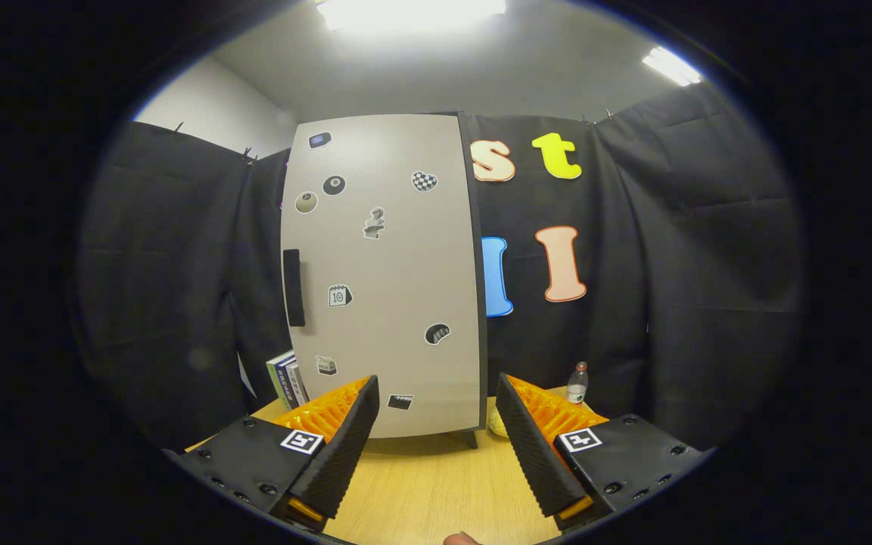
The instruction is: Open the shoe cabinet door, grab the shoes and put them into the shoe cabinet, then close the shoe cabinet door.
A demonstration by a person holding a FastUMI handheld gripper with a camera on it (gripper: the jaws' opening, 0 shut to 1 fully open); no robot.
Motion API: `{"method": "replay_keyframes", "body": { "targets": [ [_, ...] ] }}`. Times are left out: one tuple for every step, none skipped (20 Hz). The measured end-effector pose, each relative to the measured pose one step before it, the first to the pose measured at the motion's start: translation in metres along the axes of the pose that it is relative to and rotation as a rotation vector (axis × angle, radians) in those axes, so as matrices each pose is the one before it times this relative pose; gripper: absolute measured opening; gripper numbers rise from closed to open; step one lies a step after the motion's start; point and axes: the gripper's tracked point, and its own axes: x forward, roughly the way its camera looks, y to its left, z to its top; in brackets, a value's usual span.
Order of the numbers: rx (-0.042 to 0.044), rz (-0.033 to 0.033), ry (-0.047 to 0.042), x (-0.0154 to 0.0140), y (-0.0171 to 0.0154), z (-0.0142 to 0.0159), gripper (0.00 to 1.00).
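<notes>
A tall pale shoe cabinet (387, 288) stands upright on the wooden table (436, 484), beyond my fingers. Its door is shut and carries several small stickers. A dark vertical handle (294, 288) sits on the door's left edge. My gripper (436, 412) hangs open in front of the cabinet's lower part, with nothing between its fingers and a stretch of bare table between the fingertips and the cabinet. A small yellowish object (496, 424) peeks out at the cabinet's lower right corner, mostly hidden by the right finger.
Several books (286, 378) lean beside the cabinet's lower left corner. A clear plastic bottle (577, 384) stands on the table to the cabinet's right, beyond the right finger. Black cloth walls close in the back and both sides. A fingertip (460, 539) shows at the table's near edge.
</notes>
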Motion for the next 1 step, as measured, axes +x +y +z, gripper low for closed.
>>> {"method": "replay_keyframes", "body": {
  "targets": [
    [-0.00177,0.00384,-0.00208,0.00004,-0.00066,-0.00008,0.97]
  ]
}}
